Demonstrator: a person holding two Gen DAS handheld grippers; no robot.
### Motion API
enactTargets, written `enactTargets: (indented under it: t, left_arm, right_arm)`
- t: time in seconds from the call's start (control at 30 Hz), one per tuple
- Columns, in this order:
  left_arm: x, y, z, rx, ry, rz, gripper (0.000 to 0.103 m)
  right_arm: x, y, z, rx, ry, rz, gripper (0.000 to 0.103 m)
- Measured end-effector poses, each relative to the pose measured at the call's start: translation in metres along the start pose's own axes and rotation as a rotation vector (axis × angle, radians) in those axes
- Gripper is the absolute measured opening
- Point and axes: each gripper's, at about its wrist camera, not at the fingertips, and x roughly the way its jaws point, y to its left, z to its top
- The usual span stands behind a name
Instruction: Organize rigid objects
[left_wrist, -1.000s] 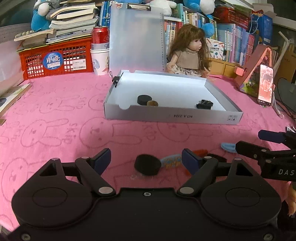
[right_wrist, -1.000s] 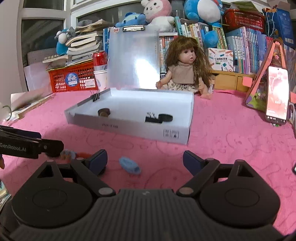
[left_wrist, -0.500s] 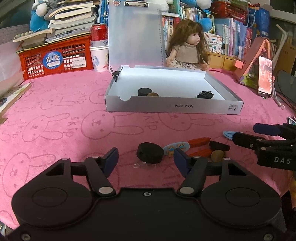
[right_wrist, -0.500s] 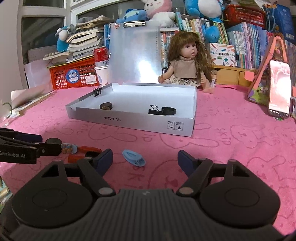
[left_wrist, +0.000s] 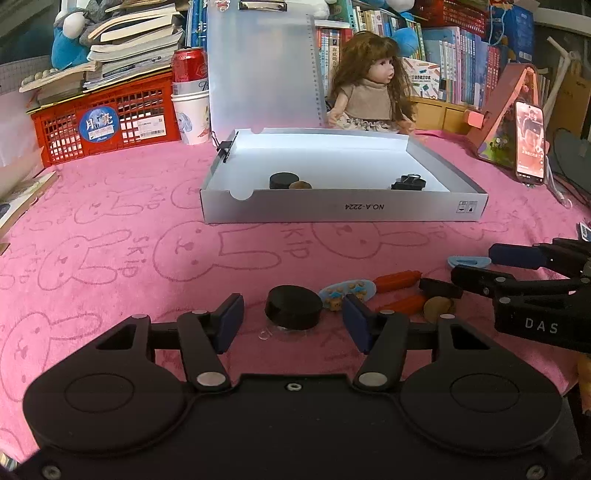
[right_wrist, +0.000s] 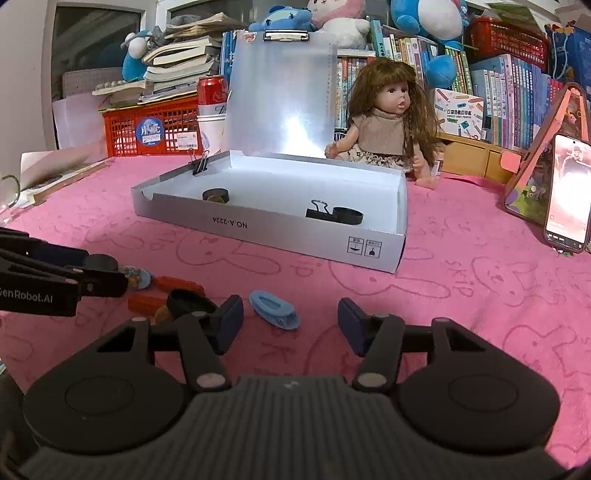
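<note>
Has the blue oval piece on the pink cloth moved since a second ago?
Cannot tell. The blue oval piece sits further from the grey box in the picture, but the camera itself shifted; no jaws touch it.

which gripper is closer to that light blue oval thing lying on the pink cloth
Right. The right gripper, jaws just closing, has the light blue oval piece between its fingers, not yet touched. The left gripper brackets the black round cap, off to the side.
</note>
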Motion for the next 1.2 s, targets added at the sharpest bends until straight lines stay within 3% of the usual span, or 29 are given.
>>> enactTargets:
  t: [0.17,0.3,0.4,0.53,1.2]
  left_arm:
    - [0.001,-0.001,0.0,0.009,-0.006,0.007,0.051]
    - [0.0,-0.002,0.0,0.016,-0.011,0.013,0.032]
    - [0.0,-0.001,0.0,0.005,-0.009,0.009,0.031]
    - [0.0,0.0,0.001,0.007,-0.008,0.009,0.031]
    - [-0.007,-0.001,0.005,0.003,-0.02,-0.003,0.031]
  right_arm:
    - [-0.001,0.002,-0.001,-0.013,-0.002,0.008,0.055]
    - [-0.001,0.004,-0.001,-0.017,-0.005,0.015,0.044]
    - [-0.002,0.006,0.0,-0.02,-0.007,0.018,0.033]
    - [-0.003,0.006,0.001,-0.016,-0.01,0.016,0.026]
    - [-0.011,0.009,0.005,-0.019,-0.035,0.015,0.02]
